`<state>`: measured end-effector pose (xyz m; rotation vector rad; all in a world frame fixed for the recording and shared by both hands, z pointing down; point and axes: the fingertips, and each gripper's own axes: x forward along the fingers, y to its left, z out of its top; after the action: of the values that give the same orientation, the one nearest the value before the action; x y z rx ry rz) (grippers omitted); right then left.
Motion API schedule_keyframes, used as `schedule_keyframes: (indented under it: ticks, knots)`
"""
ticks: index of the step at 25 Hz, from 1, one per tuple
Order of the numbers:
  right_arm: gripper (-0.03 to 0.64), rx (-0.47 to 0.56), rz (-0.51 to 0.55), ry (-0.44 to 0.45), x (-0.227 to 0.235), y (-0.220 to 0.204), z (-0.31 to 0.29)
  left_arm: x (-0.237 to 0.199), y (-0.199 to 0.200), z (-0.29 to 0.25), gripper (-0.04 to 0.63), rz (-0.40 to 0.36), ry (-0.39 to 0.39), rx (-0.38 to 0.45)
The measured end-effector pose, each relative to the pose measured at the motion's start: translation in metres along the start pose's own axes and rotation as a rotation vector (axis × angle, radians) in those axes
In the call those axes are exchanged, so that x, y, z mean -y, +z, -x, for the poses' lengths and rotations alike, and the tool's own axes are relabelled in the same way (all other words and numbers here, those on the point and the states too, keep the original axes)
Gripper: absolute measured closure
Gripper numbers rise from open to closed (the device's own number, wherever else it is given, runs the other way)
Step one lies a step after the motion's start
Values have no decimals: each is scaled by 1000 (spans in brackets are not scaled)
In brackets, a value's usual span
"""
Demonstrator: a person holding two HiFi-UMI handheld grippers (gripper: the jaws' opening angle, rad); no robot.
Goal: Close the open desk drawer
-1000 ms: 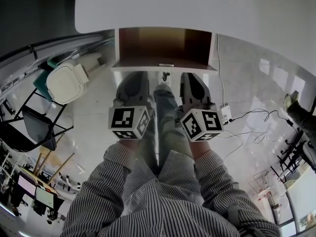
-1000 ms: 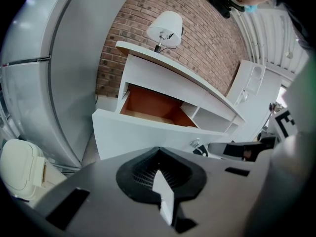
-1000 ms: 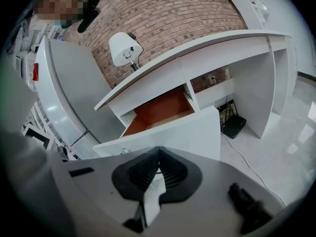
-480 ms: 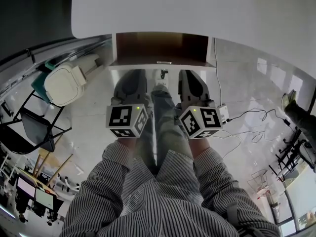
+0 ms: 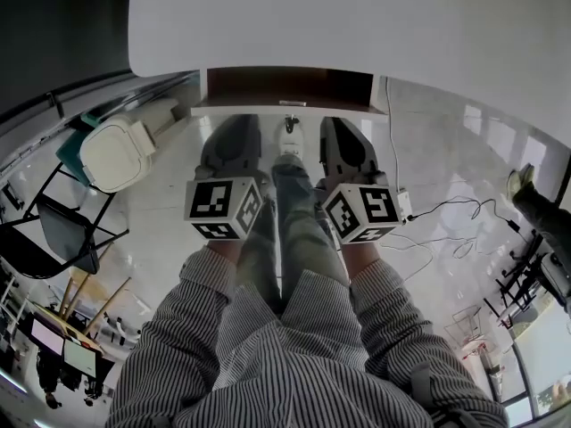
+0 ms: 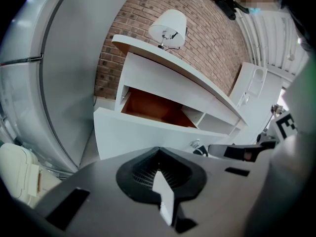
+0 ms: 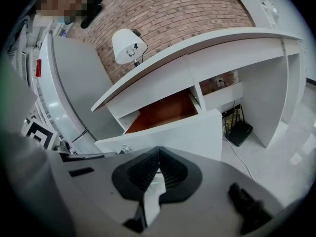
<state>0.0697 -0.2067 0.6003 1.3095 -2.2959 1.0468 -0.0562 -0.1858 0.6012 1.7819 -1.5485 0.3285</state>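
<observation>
Looking down in the head view, the drawer (image 5: 290, 87) is only partly shut. Brown inside shows just ahead of both tips, so the last push is left. Left gripper view: left hand-held gripper (image 6: 159, 154) is clenched on nothing, with the drawer front right ahead. Right gripper view: right hand-held gripper (image 7: 157, 154) is the same, clenched and empty.
</observation>
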Motion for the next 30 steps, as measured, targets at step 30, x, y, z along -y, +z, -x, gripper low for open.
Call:
schedule_keyframes:
  ticks: [30]
  knots:
    - [600, 31, 22, 18, 13, 43, -47, -11, 42, -45, 584, 10, 15, 34]
